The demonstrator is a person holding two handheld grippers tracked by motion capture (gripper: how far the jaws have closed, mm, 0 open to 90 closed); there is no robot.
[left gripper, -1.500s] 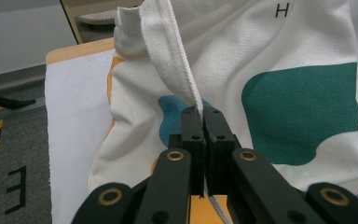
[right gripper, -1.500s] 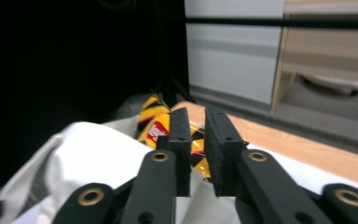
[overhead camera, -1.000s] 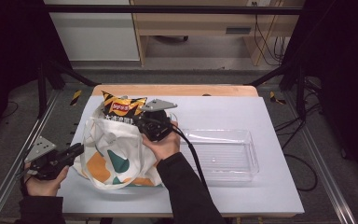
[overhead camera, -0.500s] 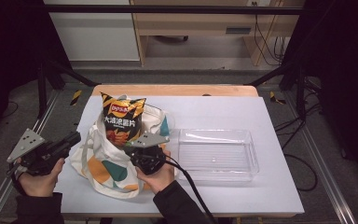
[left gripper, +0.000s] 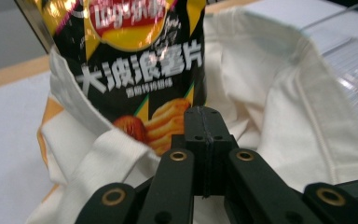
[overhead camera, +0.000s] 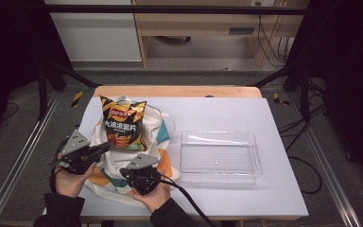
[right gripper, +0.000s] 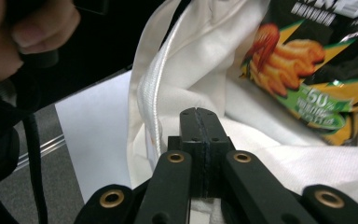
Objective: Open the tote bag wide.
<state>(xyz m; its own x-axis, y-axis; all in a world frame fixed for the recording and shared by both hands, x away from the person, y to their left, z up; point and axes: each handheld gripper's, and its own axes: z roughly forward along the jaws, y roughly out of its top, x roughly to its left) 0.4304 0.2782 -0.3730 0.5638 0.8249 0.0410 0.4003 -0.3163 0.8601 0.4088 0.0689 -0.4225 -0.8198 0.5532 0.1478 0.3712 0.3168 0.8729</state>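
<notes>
Chip bag [overhead camera: 121, 124] is poking halfway out of the tote bag [overhead camera: 149, 142] left of the clear tray [overhead camera: 220, 156], left gripper [overhead camera: 105, 147] just finished closing and right gripper [overhead camera: 123, 171] is shut too, both empty, so tugging loose fabric could tip it.

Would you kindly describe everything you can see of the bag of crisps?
The bag of crisps is a glossy foil packet, black with yellow flashes, a red logo near the top, white characters across the middle and pictured ridged crisps below. It looks puffed and sealed. It lies tilted, its lower end tucked into the mouth of the cream tote bag, whose cloth rim overlaps its bottom corners. Neither gripper touches it.
</notes>
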